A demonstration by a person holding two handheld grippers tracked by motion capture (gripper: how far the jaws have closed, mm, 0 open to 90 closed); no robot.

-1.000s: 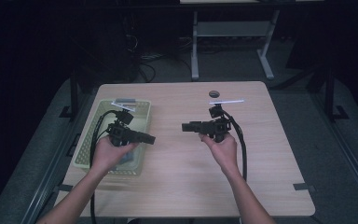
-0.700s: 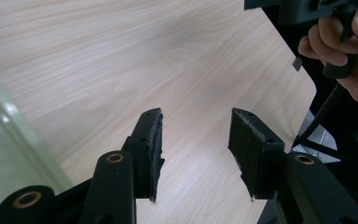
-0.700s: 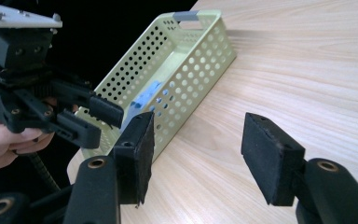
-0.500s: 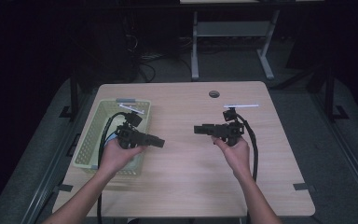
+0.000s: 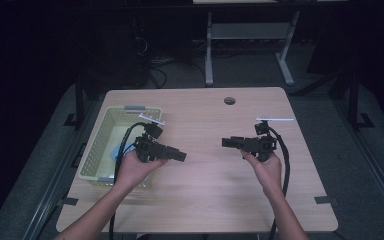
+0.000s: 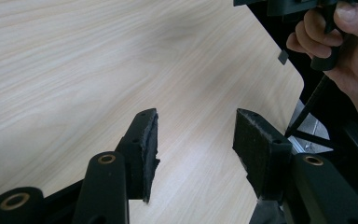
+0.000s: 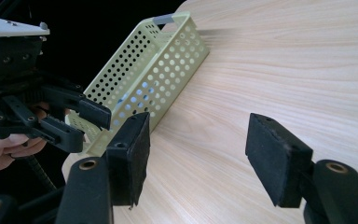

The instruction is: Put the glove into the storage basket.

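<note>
My left gripper (image 5: 181, 156) is held over the table just right of a pale green perforated basket (image 5: 96, 150), its jaws pointing right. In the left gripper view it (image 6: 196, 135) stands open with bare wood between the pads. My right gripper (image 5: 225, 142) is held over the table's right half, jaws pointing left toward the other one. In the right gripper view it (image 7: 198, 140) is open and holds nothing. That view also takes in the basket (image 7: 158, 65) and the left gripper (image 7: 51, 112) beside it. Something blue (image 5: 115, 151) lies inside the basket.
The wooden table (image 5: 205, 200) has a round cable hole (image 5: 229, 100) near its far edge. The person's right hand (image 6: 340, 42) grips the other handle at the top right of the left gripper view. Dark floor and a metal stand (image 5: 245, 35) lie beyond the table.
Both hands have drifted to the right and a little toward the near edge. The left gripper has come off the basket toward the table's middle. Both stay open.
</note>
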